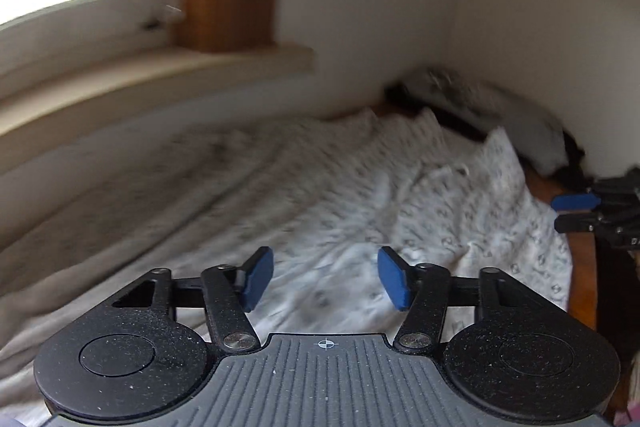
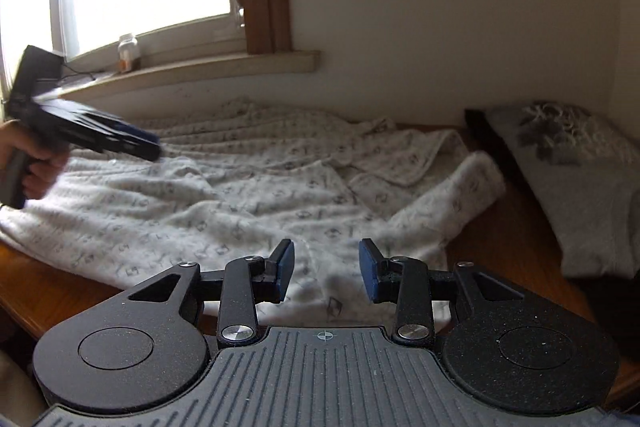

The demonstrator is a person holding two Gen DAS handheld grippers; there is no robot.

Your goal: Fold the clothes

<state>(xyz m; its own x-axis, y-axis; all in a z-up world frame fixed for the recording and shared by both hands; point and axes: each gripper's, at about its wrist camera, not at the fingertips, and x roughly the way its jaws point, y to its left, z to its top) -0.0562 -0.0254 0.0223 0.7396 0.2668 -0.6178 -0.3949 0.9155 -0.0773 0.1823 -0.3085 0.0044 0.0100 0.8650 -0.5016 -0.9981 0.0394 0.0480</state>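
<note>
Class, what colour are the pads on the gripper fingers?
Blue pads on black fingers, clearest in the right wrist view.

Both wrist views low and close over the rumpled white patterned fleece garment (image 1: 360, 211), facing the far window wall, garment (image 2: 240, 195) shared

Left hand-held gripper (image 1: 326, 277) and right hand-held gripper (image 2: 326, 269), jaws apart, empty.

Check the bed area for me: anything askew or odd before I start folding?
Nothing damaged or spilled. The white patterned garment lies rumpled and unfolded on the wooden surface, one sleeve splayed rightward. Both grippers, left and right, have jaws open and empty.
</note>
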